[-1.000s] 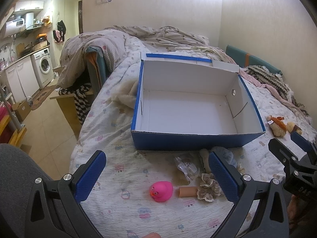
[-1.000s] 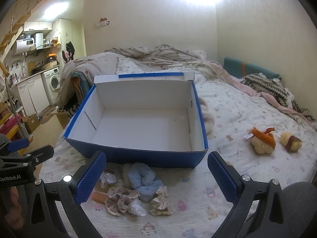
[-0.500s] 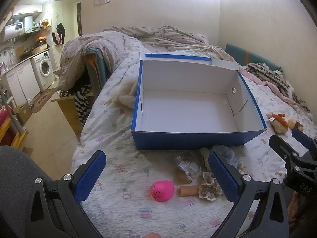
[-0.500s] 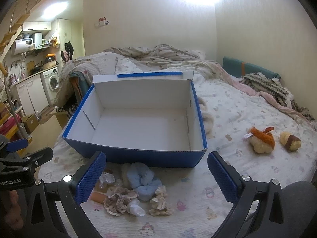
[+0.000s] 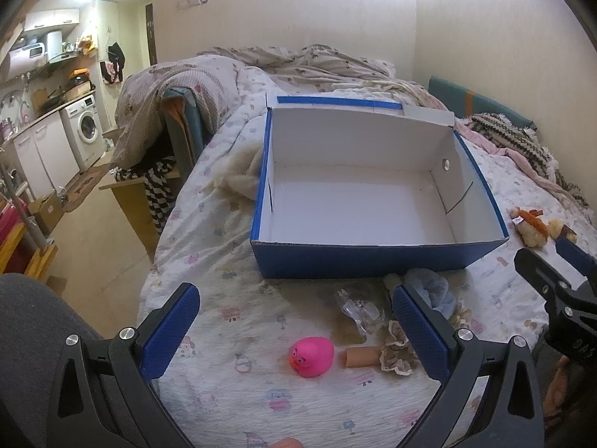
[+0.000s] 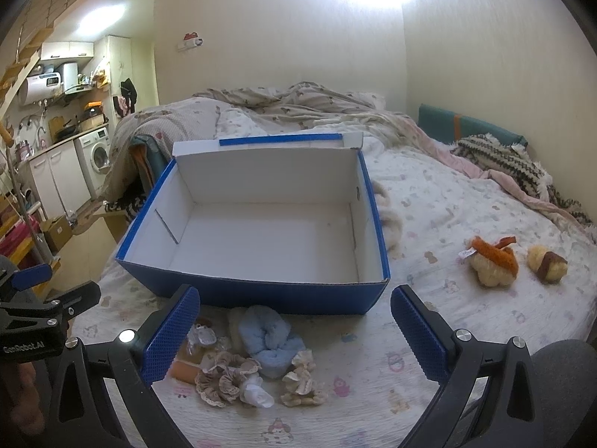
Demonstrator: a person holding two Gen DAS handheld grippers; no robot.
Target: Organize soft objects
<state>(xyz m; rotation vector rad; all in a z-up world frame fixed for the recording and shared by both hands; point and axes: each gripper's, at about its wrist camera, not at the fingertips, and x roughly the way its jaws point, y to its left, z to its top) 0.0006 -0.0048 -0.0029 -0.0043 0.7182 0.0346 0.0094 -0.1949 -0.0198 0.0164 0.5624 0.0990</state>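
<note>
An empty blue cardboard box (image 5: 358,259) (image 6: 261,293) with white inside sits on the bed. In front of it lie a pink rubber duck (image 5: 311,356), a light blue cloth roll (image 6: 269,339) (image 5: 434,291), lace scrunchies (image 6: 225,375) (image 5: 399,352), a small tan tube (image 5: 358,356) and a clear plastic packet (image 5: 360,310). Two plush toys (image 6: 492,259) (image 6: 547,263) lie to the box's right. My left gripper (image 5: 296,326) is open above the duck. My right gripper (image 6: 294,326) is open above the blue roll.
The bed's left edge drops to a tiled floor (image 5: 93,231). A rumpled duvet (image 6: 298,104) and striped blanket (image 6: 500,156) lie at the far end. A cream fleece (image 5: 238,175) lies left of the box. A washing machine (image 5: 87,128) stands far left.
Both grippers have drifted slightly, with the view shifting a little; nothing has been grasped and the objects lie as before.
</note>
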